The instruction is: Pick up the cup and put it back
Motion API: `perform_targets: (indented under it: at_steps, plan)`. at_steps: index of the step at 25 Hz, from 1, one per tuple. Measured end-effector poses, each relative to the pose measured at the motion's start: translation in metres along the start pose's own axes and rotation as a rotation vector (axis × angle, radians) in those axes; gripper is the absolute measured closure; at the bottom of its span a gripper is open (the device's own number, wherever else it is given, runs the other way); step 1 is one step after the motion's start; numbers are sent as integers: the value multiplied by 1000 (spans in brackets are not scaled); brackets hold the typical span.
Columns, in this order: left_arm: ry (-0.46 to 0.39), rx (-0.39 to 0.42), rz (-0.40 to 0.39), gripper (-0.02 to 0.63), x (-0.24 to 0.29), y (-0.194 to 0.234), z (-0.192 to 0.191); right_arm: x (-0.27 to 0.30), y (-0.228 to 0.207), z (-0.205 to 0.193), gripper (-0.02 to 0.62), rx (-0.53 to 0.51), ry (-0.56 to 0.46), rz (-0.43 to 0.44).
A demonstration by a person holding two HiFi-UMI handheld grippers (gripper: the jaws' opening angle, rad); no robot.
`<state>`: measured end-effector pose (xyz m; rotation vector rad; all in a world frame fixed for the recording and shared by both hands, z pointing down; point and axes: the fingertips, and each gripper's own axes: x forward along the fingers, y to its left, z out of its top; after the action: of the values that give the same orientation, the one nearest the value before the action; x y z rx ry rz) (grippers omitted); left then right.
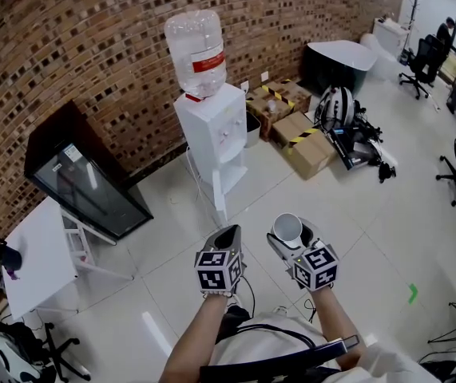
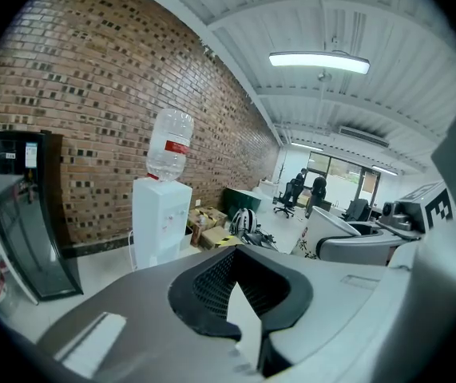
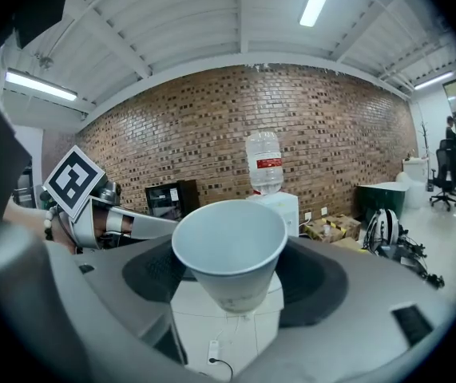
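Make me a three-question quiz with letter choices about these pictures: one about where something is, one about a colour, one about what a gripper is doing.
1. Where does the tall white water dispenser stand?
A. against the brown brick wall
B. on a table
C. in the middle of the floor

2. What colour is the label on its clear plastic bottle?
A. blue
B. red
C. green

3. What is the right gripper doing?
A. gripping the white paper cup
B. standing open, empty
C. gripping a spoon

Answers: 1 A, its back is at the bricks; 2 B, a red band wraps the bottle; 3 A, both jaws press the cup's sides.
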<state>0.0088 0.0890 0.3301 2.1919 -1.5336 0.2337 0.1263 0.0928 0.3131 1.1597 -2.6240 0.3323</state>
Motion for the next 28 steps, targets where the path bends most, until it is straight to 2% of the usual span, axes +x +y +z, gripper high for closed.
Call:
perform_targets:
  at_steps: [13, 28]
  plan:
    - [3, -25, 15, 600, 17, 28, 5, 17, -10, 3, 256, 10, 16, -58]
    - [37, 9, -53, 600, 24, 90, 12, 88, 7, 26, 256, 0, -9, -117]
